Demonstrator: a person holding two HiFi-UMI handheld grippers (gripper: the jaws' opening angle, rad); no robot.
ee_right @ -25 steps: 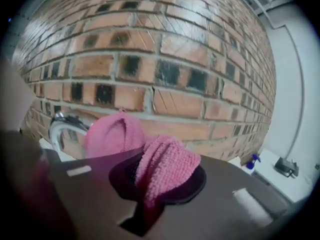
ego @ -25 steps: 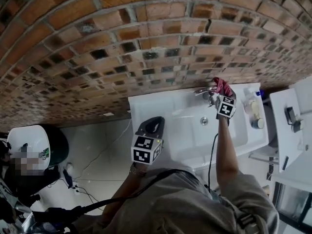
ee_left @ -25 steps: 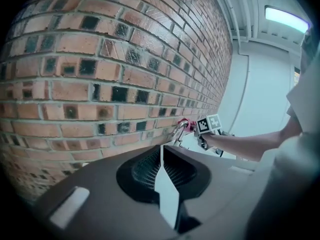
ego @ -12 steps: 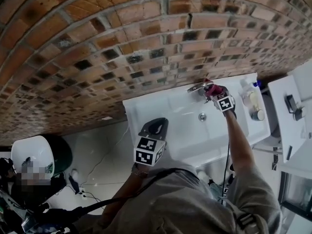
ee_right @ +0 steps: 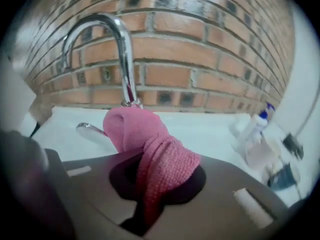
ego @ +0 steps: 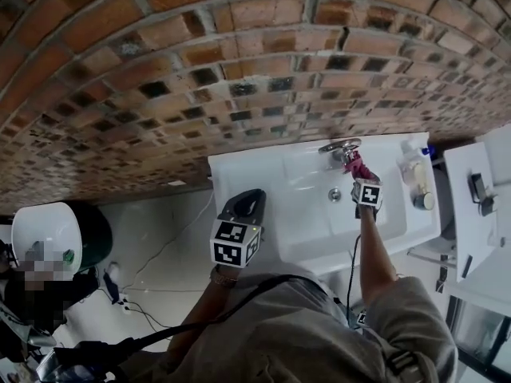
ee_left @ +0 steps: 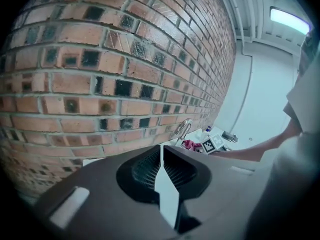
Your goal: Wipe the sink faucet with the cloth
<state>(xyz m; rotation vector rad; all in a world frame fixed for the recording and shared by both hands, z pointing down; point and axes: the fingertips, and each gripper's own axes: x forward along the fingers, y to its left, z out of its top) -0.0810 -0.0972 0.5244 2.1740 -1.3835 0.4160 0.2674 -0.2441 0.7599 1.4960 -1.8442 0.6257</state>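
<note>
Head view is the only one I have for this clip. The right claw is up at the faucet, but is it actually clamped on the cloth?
Observer: Yes. In the right gripper view the right claw is shut on the pink cloth, which bulges out past the jaws.
Reviewer: Which part is it touching?
Observer: The cloth's front covers the base of the curved faucet spout, just right of the lever. The upper spout is uncovered.
Reviewer: And the left claw?
Observer: The left gripper view shows the left claw shut with nothing in it, facing the brick wall and held clear of the faucet.
</note>
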